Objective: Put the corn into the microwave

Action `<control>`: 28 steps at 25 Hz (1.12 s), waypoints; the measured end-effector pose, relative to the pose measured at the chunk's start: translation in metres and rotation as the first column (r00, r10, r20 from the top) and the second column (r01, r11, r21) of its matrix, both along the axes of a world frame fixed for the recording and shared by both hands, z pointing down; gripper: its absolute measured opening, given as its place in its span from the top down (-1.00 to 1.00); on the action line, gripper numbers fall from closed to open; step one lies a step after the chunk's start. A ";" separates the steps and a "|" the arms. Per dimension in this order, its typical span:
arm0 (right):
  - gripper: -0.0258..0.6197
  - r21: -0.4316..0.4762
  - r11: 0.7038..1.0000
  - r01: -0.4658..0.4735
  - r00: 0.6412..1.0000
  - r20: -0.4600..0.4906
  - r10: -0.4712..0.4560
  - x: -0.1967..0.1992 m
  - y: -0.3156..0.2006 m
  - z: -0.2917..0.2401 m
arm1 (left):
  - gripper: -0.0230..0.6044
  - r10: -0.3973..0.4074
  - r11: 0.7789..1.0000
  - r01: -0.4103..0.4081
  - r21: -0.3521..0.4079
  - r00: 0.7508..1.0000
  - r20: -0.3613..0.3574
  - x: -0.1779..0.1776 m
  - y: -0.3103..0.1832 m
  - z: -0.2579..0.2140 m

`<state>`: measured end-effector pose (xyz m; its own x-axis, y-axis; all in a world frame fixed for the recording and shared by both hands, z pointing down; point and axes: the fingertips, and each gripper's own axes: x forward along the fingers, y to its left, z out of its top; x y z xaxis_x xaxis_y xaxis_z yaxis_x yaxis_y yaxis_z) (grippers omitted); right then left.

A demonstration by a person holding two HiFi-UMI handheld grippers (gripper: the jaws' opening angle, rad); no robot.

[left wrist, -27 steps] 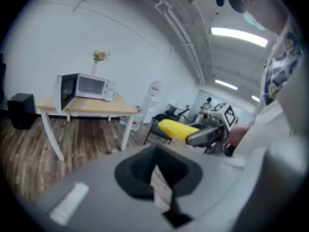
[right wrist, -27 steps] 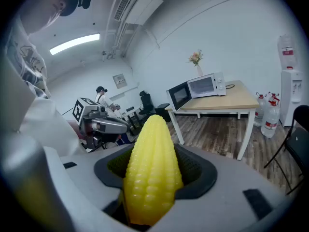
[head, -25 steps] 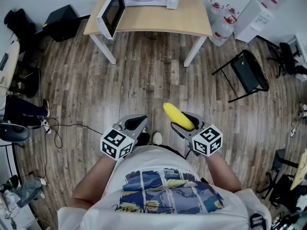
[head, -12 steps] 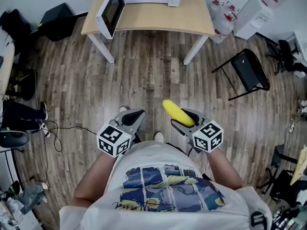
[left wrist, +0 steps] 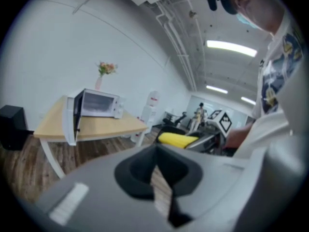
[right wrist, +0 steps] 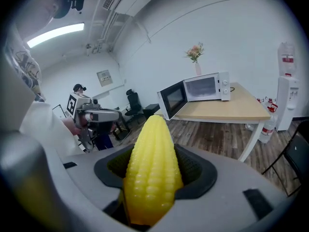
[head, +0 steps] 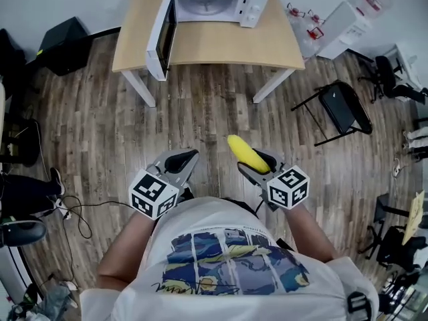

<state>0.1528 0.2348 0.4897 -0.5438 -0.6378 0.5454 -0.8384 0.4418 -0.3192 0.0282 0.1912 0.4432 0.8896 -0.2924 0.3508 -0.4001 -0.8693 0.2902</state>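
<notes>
A yellow corn cob [head: 247,154] [right wrist: 152,168] sticks forward out of my right gripper [head: 257,162] [right wrist: 153,178], which is shut on it. My left gripper [head: 179,162] [left wrist: 159,178] is shut with nothing between its jaws; it sits level with the right one, close to the person's body. The white microwave [head: 207,2] [right wrist: 198,92] [left wrist: 95,104] stands on the far wooden table [head: 221,42], its door [head: 164,33] swung open to the left. Both grippers are well short of the table, over the wood floor. The corn [left wrist: 177,139] also shows in the left gripper view.
A black folding chair [head: 341,107] stands right of the table. A water dispenser [head: 348,20] and bottles [head: 304,35] are at the back right. A black box [head: 59,44] sits left of the table. Cables [head: 80,209] trail on the floor at left.
The table and microwave have come nearer and lower in the head view, showing more of the microwave's inside. Both grippers keep their pose, the corn still held.
</notes>
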 end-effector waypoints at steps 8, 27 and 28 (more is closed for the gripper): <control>0.16 0.019 0.998 -0.058 0.997 -0.051 0.058 -0.055 -0.091 -0.002 | 0.90 0.055 0.998 -0.055 0.038 0.998 -0.021 -0.069 -0.071 -0.010; 0.16 0.097 0.995 -0.025 0.986 -0.164 0.041 -0.026 -0.315 0.009 | 0.86 -0.091 0.990 0.098 0.100 0.994 -0.067 -0.113 -0.201 -0.048; 0.16 0.102 0.995 -0.017 0.984 -0.175 0.035 -0.022 -0.331 0.011 | 0.86 -0.107 0.988 0.113 0.103 0.992 -0.067 -0.112 -0.211 -0.049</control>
